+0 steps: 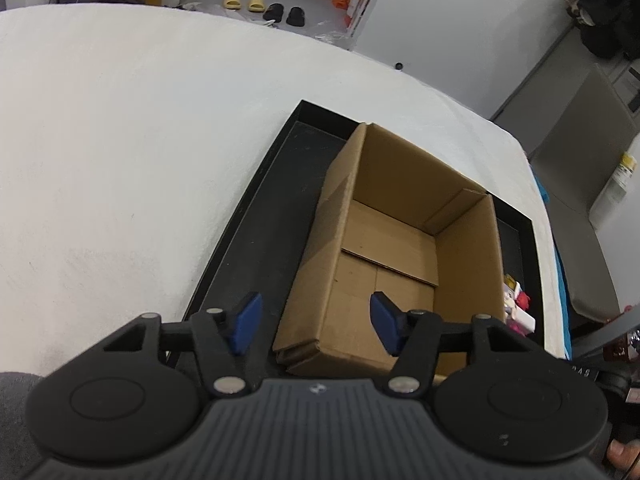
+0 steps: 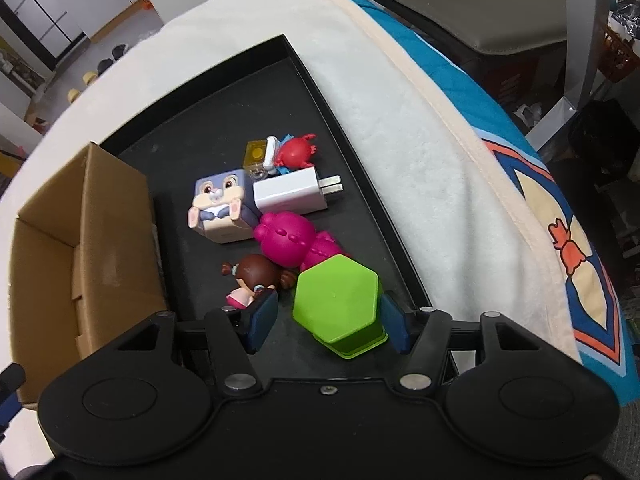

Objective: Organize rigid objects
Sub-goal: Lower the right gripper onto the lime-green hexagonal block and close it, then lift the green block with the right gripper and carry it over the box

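An open, empty cardboard box [image 1: 384, 248] stands in a black tray [image 1: 256, 232]. My left gripper [image 1: 316, 326] is open and empty, straddling the box's near left wall. In the right wrist view the tray [image 2: 224, 120] holds a green hexagonal block [image 2: 336, 304], a magenta figure [image 2: 288, 240], a brown-haired doll [image 2: 252, 280], a rabbit cube [image 2: 220, 208], a white charger [image 2: 288, 194], a red crab toy [image 2: 294, 152] and a small yellow cube [image 2: 256, 156]. My right gripper [image 2: 326, 320] is open around the green block; whether the pads touch it I cannot tell.
The tray lies on a white fleece cloth [image 2: 400, 128] over a blue patterned blanket [image 2: 560, 220]. The box [image 2: 80, 240] stands at the tray's left. Shoes [image 1: 264, 8] and furniture lie beyond the table. A grey seat [image 2: 500, 20] stands to the right.
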A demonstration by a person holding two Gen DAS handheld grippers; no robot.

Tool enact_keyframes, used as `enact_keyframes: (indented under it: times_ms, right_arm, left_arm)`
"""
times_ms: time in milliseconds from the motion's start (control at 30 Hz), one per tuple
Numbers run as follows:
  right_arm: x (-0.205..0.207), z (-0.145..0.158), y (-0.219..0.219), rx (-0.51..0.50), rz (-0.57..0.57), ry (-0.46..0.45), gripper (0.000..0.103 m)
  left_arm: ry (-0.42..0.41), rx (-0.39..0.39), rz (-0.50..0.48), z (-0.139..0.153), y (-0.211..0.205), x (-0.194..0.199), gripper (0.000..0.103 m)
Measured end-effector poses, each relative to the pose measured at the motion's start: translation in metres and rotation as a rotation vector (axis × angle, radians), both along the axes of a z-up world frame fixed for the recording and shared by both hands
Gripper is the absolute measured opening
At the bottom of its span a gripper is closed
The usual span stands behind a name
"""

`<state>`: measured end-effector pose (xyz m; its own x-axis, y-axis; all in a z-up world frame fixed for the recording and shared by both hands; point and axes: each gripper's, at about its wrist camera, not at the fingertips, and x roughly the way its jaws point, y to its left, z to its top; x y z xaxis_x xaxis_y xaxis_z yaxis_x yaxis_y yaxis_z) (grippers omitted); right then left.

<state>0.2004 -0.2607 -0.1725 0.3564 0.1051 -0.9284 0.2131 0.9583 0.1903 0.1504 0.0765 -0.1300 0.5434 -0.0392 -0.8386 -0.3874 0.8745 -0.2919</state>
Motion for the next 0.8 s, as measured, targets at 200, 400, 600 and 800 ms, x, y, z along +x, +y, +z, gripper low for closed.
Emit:
enact_keyframes:
  times_ms: [200, 400, 600, 800]
  right_arm:
    - [0.004, -0.010, 0.003, -0.028, -0.011, 0.021, 0.053]
    - [0.002, -0.011, 0.000, 0.010, -0.022, 0.011, 0.048]
    - [-0.006, 0.000, -0.005, 0.056, -0.038, -0.046, 0.047]
    - [-0.015, 0.013, -0.004, 0.075, -0.018, -0.088, 0.047]
  left_arm:
    - [0.040, -0.006, 0.009, -0.008, -0.002, 0.004, 0.052]
    - [0.064, 0.001, 0.022, -0.017, -0.003, 0.005, 0.019]
    - [0.051, 0.029, 0.020, -0.013, -0.007, 0.001, 0.016]
    - [0.044, 0.029, 0.011, -0.011, -0.007, -0.006, 0.016]
